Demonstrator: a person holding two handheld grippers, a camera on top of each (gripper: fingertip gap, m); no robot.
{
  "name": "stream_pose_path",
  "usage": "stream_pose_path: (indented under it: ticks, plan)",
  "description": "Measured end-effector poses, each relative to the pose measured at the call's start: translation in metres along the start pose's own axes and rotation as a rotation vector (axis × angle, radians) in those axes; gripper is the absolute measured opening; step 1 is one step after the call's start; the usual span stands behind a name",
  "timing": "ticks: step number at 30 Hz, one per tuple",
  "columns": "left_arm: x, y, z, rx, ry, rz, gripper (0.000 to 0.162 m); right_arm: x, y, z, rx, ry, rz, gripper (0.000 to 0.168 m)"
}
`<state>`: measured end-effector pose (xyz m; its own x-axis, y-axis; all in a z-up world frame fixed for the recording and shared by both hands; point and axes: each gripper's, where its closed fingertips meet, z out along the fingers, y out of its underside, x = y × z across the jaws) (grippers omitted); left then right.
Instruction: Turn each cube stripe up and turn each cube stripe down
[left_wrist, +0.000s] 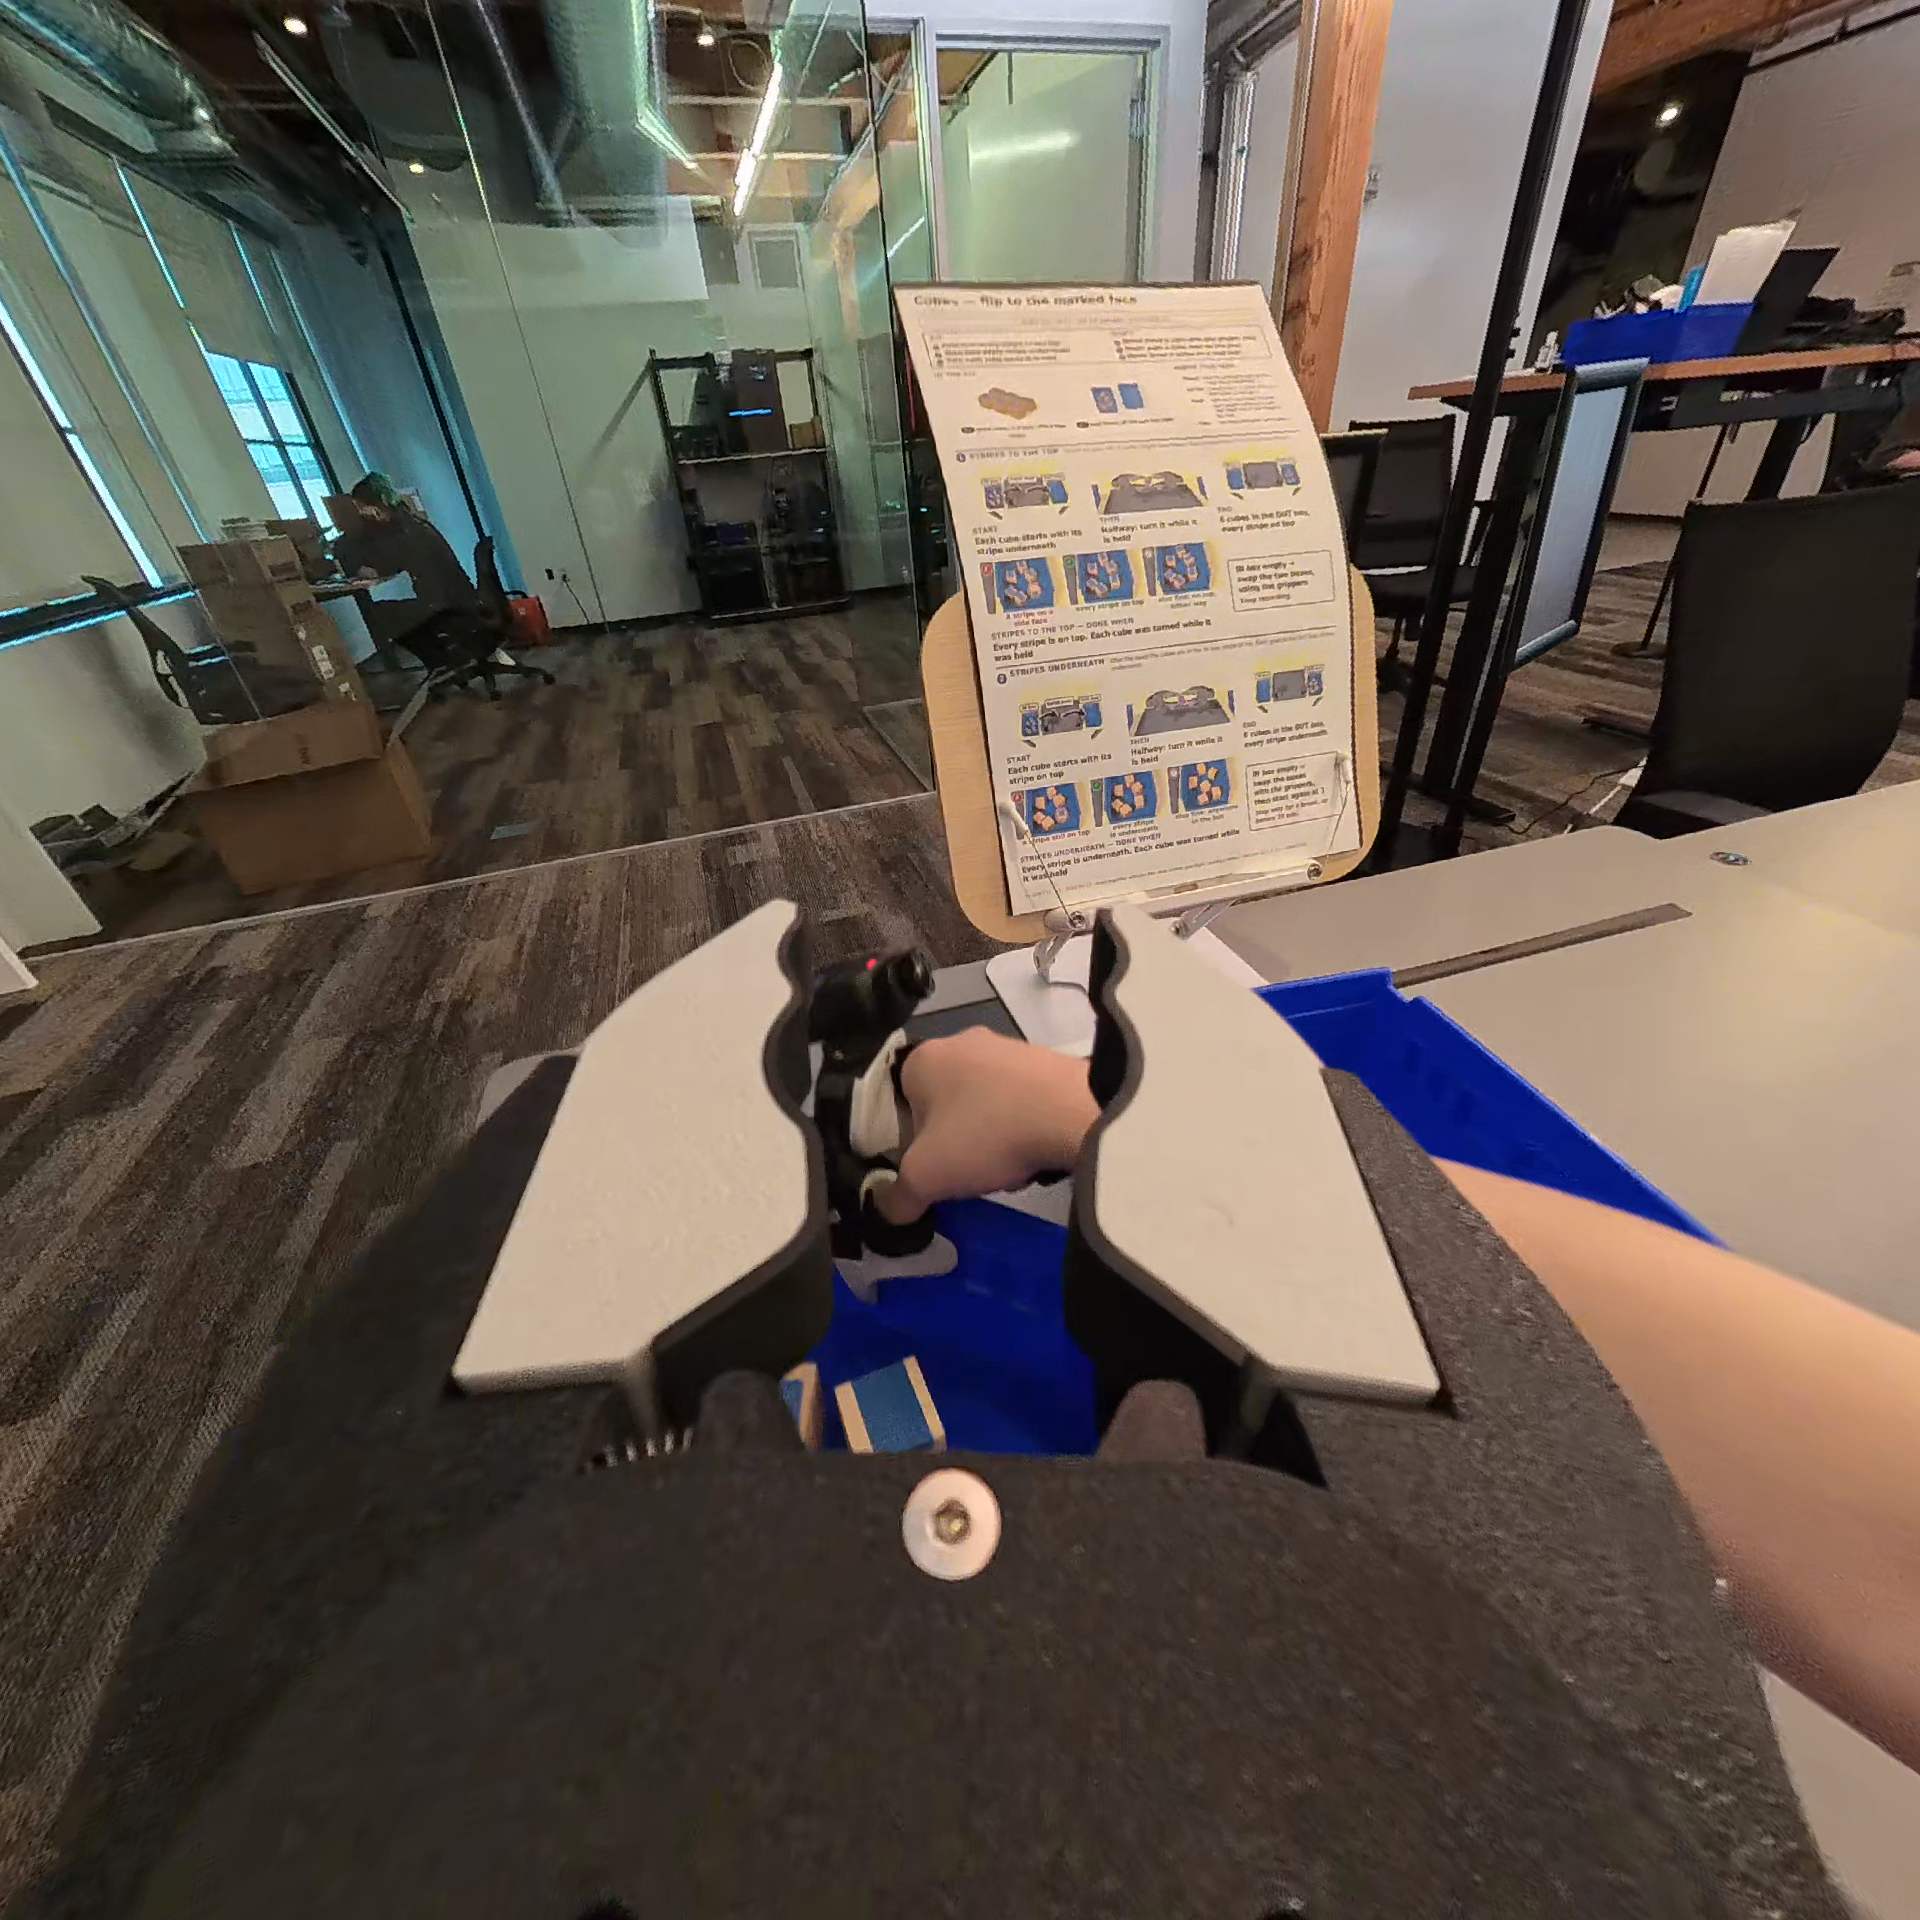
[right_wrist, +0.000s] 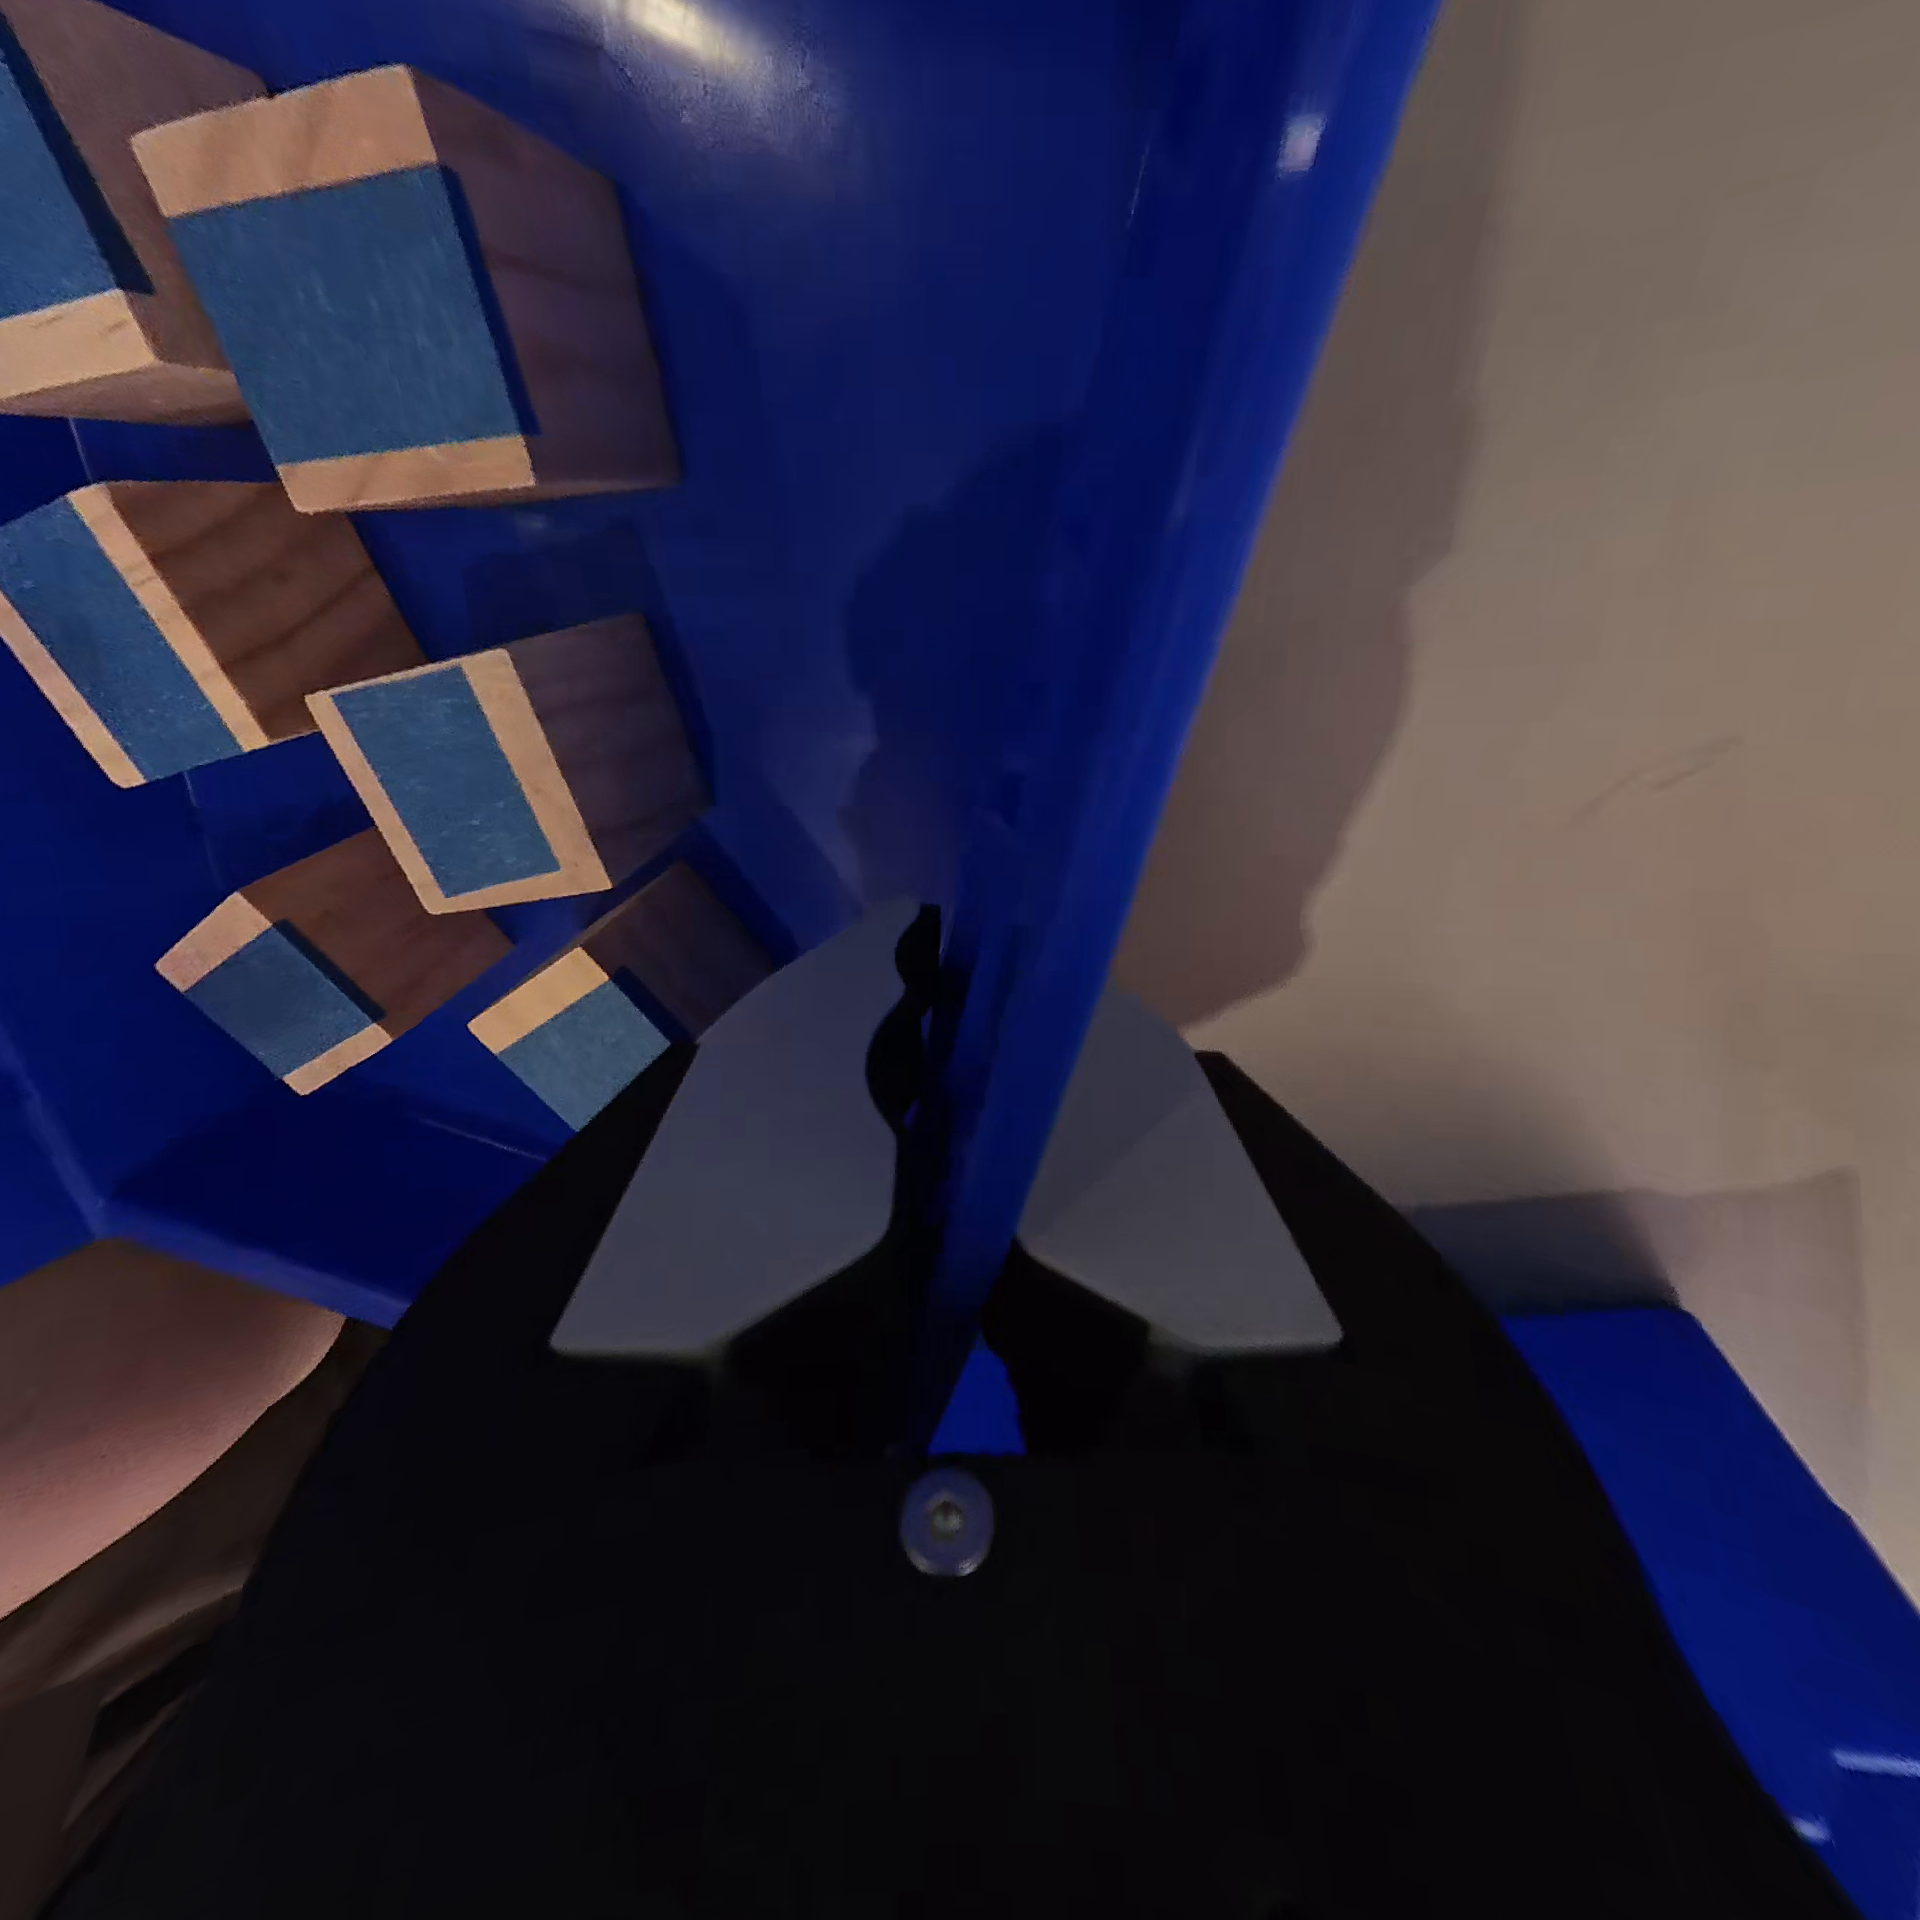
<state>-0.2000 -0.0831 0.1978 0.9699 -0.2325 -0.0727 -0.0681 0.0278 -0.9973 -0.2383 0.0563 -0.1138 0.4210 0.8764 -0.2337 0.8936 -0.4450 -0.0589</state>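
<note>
Now right gripper clamped on blue plastic bin wall; striped wooden cubes left of fingers. Left gripper spread, empty. Likely bin-swap step; next: lift steadily.

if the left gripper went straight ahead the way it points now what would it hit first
Probably the person's hand on the right gripper, directly between the left gripper fingers; depth is unclear.

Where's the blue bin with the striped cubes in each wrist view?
Left wrist view: the blue bin shows low centre, between the open fingers of the left hand-held gripper.
Right wrist view: its wall runs up the centre, clamped by the right hand-held gripper.
Shared landmark: striped cubes inside the bin.
</note>
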Motion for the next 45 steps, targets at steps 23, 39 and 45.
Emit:
stream_pose_path:
  ticks: [23,39,45]
  plan:
    - [0.025,0.011,0.035,-0.057,0.057,0.032,0.055,0.143,0.295,-0.138,0.282,0.752,0.399,0.078]
    - [0.062,0.022,0.053,-0.131,0.059,0.160,0.056,0.137,0.351,-0.048,0.128,0.321,0.588,0.062]
    - [0.065,0.026,0.053,-0.156,0.087,0.159,0.056,0.144,0.359,-0.044,0.010,0.188,0.574,0.019]
